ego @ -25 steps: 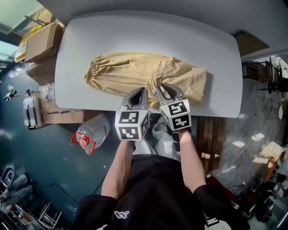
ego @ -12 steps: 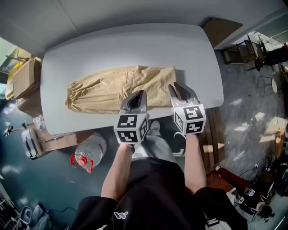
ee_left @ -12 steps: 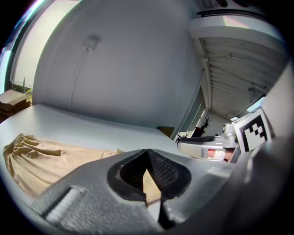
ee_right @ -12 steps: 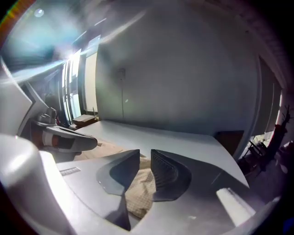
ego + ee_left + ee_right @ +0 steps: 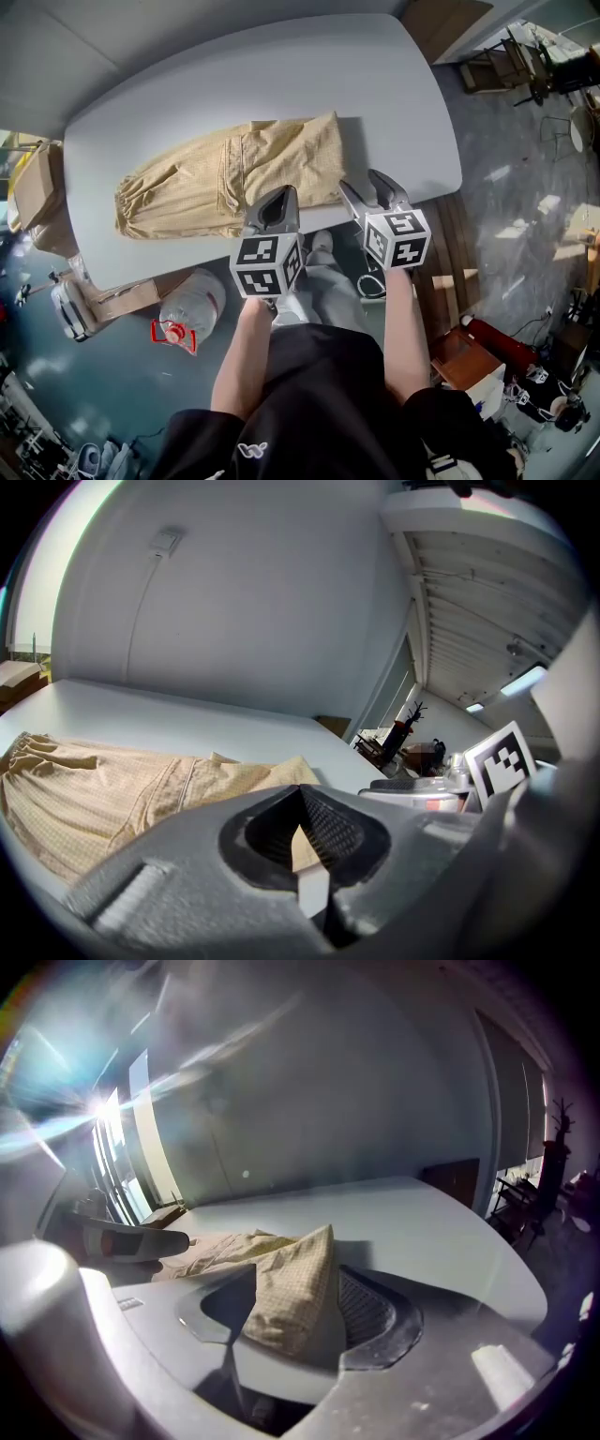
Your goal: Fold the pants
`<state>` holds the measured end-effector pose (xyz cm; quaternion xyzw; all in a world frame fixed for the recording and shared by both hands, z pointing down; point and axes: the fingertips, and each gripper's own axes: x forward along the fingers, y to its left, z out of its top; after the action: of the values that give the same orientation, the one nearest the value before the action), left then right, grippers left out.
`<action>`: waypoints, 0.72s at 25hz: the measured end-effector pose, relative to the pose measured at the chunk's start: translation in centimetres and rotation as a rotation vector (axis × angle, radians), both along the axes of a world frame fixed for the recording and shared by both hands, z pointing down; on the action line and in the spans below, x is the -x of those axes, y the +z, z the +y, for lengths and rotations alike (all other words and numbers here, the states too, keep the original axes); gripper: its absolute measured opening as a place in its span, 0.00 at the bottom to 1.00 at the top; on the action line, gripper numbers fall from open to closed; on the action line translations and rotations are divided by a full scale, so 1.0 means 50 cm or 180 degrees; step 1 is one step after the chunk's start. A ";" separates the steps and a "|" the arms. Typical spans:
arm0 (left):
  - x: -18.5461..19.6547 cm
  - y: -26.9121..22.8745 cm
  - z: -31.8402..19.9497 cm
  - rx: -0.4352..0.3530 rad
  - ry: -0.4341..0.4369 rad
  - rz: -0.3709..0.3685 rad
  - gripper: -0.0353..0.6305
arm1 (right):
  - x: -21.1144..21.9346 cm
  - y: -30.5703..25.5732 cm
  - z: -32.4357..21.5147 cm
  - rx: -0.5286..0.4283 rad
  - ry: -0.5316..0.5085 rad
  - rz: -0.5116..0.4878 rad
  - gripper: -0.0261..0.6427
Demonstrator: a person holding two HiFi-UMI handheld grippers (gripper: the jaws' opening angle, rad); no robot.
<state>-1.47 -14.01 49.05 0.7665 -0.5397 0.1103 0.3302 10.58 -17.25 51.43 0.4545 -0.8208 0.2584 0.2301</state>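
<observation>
right fingers [image 5: 377, 1312] just opened, pants [image 5: 291, 1293] corner between them; left fingers [image 5: 342, 832] pinch the edge.

You stand at a grey table [image 5: 394, 94] on a dark glossy floor [image 5: 112, 394]. Cardboard boxes [image 5: 28, 187] sit to your left. White wall [image 5: 262, 602] behind.

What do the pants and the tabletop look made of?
pants: thin woven cloth, likely cotton, matte tan; fine check weave, soft creases, gathered end.
tabletop: smooth pale grey, probably laminate or painted board; faint sheen, no visible grain.
</observation>
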 end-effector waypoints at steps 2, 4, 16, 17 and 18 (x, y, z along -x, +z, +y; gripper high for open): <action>-0.014 0.008 0.004 0.0032 0.0028 -0.0014 0.06 | -0.010 0.026 0.009 0.0124 0.0032 -0.0061 0.48; -0.020 0.015 0.009 0.0051 0.0027 -0.0025 0.06 | -0.013 0.052 0.019 0.0264 0.0061 -0.0160 0.49; -0.003 0.047 0.032 0.0155 -0.0148 -0.0084 0.06 | 0.017 0.156 0.040 0.0899 0.0133 -0.0557 0.44; 0.000 0.049 0.032 0.0151 -0.0151 -0.0098 0.06 | 0.021 0.160 0.041 0.0919 0.0121 -0.0555 0.43; 0.002 0.050 0.033 0.0149 -0.0154 -0.0108 0.06 | 0.025 0.165 0.042 0.0931 0.0108 -0.0541 0.42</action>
<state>-1.58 -12.38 51.55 0.7433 -0.5609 0.1279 0.3413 9.34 -15.16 59.69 0.4065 -0.7832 0.4165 0.2191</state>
